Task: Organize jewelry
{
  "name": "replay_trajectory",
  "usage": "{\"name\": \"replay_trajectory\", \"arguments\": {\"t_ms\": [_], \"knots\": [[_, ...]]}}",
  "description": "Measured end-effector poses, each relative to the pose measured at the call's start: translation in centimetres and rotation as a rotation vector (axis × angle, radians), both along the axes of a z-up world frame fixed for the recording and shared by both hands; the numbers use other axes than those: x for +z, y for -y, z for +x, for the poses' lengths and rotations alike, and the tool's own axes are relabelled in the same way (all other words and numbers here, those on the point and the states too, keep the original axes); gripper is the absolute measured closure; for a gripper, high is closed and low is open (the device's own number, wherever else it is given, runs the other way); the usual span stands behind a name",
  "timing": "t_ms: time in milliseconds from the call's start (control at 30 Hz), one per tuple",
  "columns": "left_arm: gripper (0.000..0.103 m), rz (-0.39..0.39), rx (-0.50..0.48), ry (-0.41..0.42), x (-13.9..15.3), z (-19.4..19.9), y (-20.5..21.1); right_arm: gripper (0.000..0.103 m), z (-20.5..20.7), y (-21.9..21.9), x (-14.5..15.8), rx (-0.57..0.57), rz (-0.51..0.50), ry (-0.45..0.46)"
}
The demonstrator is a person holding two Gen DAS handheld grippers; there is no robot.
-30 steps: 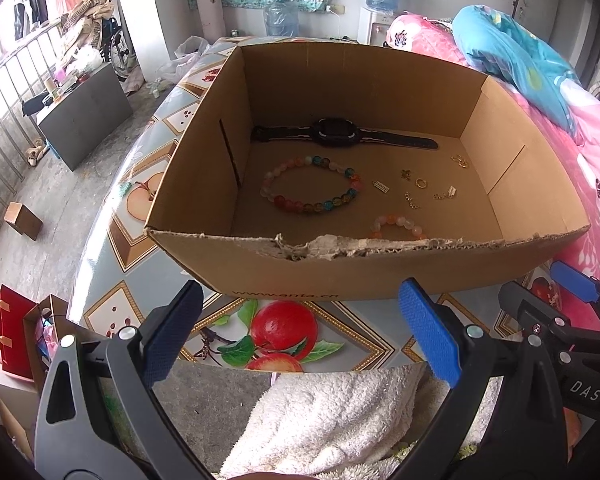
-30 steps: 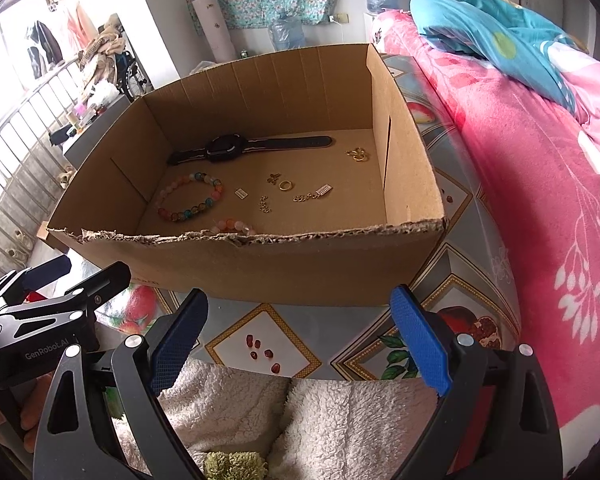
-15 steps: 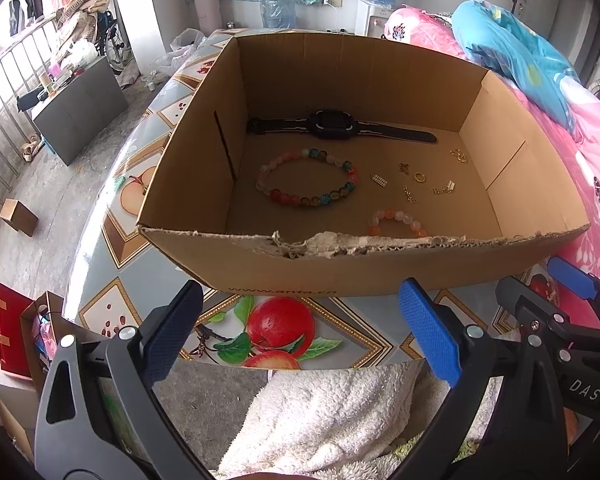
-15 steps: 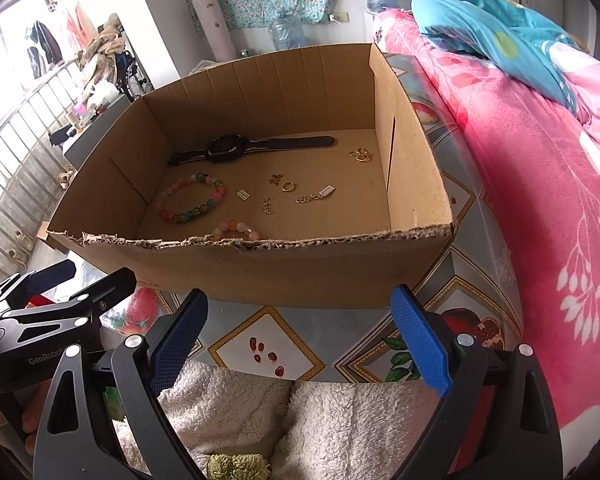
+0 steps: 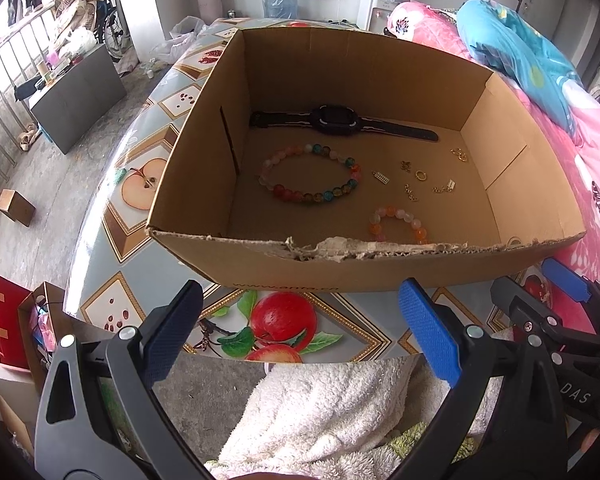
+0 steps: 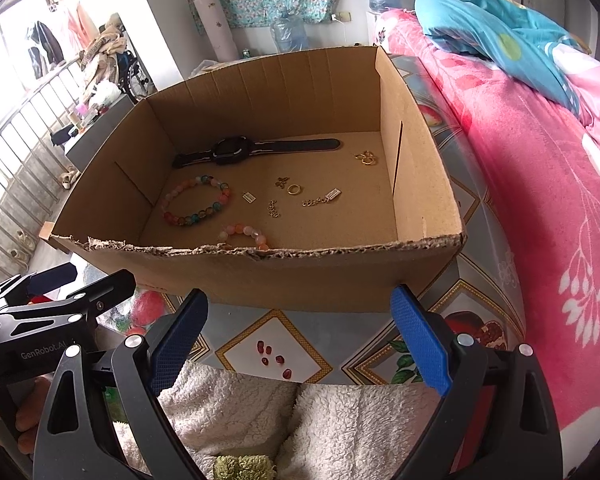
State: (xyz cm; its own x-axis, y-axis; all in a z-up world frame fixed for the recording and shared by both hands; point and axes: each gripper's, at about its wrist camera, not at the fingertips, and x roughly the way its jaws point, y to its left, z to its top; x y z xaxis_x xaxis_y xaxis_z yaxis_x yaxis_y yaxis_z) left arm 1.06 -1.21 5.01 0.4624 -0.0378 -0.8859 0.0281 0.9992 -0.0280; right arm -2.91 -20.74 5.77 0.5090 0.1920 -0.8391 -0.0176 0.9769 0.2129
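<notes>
Left wrist view: your left gripper (image 5: 300,336) hangs at 6 o'clock, its blue-padded jaws spread wide and holding nothing. Ahead, a torn-rimmed cardboard box (image 5: 260,268) sits on a fruit-patterned tablecloth (image 5: 284,320). On the box floor a black watch (image 5: 336,120) lies flat along the far wall at 12 o'clock. Just nearer, toward 11 o'clock, a large multicoloured bead bracelet (image 5: 312,172) lies in an open loop. A smaller orange bead bracelet (image 5: 398,224) lies against the near wall, partly hidden by the rim. Small gold pieces (image 5: 420,180) are scattered toward 1 o'clock, well apart from one another. The tip of your right gripper (image 5: 564,284) shows at 4 o'clock

Right wrist view: your right gripper (image 6: 300,336) hovers short of the box's near wall, jaws wide, gripping nothing. The watch (image 6: 232,150) lies at 11 o'clock, the large bracelet (image 6: 198,202) nearer at 10 o'clock, the orange bracelet (image 6: 246,234) by the near rim, and the gold pieces (image 6: 296,192) across the middle, with one gold cluster (image 6: 366,158) alone at 1 o'clock

All the jewelry lies inside the box, loose, with no dividers visible. This would fit pieces already gathered into the box, or pieces waiting to be sorted out of it; the views do not settle which
</notes>
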Motion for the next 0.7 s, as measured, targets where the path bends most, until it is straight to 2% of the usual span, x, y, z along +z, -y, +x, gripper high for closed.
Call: {"name": "replay_trajectory", "arguments": {"t_ms": [700], "knots": [[0.008,0.006,-0.001,-0.002,0.0,0.16,-0.01,0.013,0.32,0.17,0.0,-0.008,0.015,-0.006]]}}
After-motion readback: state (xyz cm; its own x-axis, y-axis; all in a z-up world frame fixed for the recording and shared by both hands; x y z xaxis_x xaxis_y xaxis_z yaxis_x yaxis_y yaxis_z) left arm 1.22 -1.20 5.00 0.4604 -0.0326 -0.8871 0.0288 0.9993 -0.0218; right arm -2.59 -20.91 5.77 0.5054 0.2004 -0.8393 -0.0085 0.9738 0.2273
